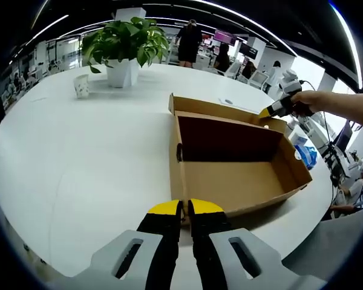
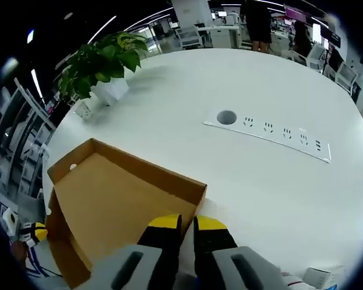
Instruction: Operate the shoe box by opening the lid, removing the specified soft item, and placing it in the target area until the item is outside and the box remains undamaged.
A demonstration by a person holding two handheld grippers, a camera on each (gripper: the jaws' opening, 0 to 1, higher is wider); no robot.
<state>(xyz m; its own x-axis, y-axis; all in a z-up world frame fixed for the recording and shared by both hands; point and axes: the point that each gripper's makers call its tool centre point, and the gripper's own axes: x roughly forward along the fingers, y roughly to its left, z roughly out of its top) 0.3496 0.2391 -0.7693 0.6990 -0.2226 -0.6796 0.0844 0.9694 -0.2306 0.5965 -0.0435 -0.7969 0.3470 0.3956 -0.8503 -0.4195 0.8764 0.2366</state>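
Left gripper view shows the open shoe box [image 1: 236,163] interior; both claws nearly closed, holding nothing

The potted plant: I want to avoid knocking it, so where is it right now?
In the left gripper view the potted plant stands at the table's far side, beyond the open cardboard box, with a small white cup to its left.

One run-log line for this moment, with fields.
box: cardboard shoe box open, inside bare | left hand-held gripper: shut at near wall | right hand-held gripper: shut at rim
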